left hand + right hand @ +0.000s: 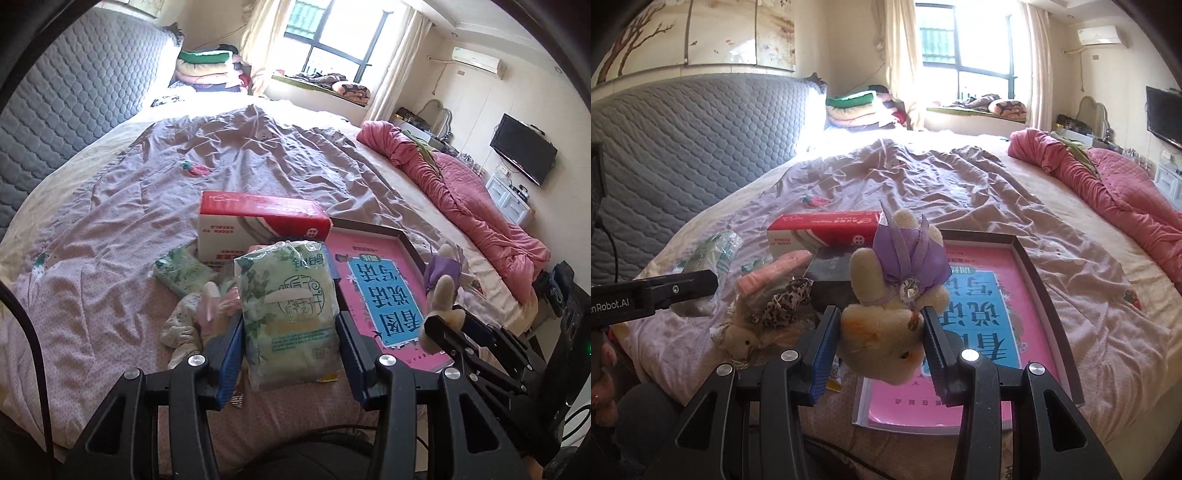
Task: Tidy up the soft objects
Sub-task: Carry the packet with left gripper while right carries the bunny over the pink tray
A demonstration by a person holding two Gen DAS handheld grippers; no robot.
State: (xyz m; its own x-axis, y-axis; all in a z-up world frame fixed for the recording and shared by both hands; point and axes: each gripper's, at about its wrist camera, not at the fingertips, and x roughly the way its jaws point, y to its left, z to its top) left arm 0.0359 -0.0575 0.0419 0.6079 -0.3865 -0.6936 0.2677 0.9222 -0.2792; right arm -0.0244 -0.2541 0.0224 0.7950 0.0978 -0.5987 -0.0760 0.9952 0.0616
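Note:
My left gripper [291,354] is shut on a green leaf-print tissue pack [288,302], held upright above the bed between the blue pads. My right gripper [881,354] is shut on a cream plush bunny in a purple dress [886,325], gripped at the head with the body tipped upward. That bunny [443,291] also shows at the right of the left wrist view. On the bedspread lie a second plush in a leopard dress [764,317], a pink soft item [775,273] and another green tissue pack [181,269].
A red and white tissue box [258,225] sits on the bed behind the pile. Right of it a shallow box [1034,266] holds a pink book [979,314]. A rolled pink quilt [1126,195] lies along the far right; the grey padded headboard [74,92] lines the left.

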